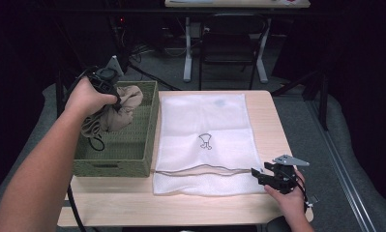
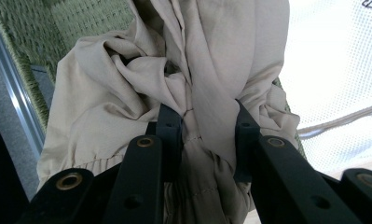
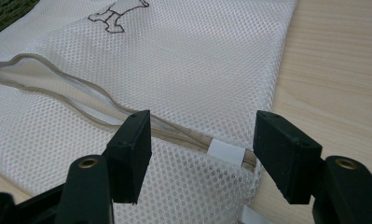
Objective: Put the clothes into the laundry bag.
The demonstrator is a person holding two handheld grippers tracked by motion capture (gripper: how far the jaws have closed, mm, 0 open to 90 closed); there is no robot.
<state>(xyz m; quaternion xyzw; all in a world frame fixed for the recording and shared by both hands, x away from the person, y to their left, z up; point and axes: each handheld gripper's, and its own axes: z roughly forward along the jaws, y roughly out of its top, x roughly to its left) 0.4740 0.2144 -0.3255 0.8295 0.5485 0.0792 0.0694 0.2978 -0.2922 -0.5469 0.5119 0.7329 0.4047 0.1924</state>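
Observation:
A beige garment [image 1: 117,112] hangs bunched over the green woven basket [image 1: 147,126] at the table's left, and my left gripper [image 1: 114,102] is shut on it. In the left gripper view the black jaws pinch a fold of the beige garment [image 2: 127,88], with my left gripper [image 2: 203,135] closed around the cloth. A white mesh laundry bag [image 1: 205,140] lies flat in the middle of the table, its zipper [image 3: 81,95] partly undone. My right gripper [image 1: 256,175] hovers open at the bag's near right corner. The open jaws of my right gripper [image 3: 202,140] straddle the zipper end with its white tab [image 3: 225,153].
The wooden table [image 1: 273,125] shows bare strips at the right and along the front edge. The basket's green weave [image 2: 30,28] lies behind the garment. A black chair [image 1: 231,38] and another desk's legs stand on the floor beyond the table.

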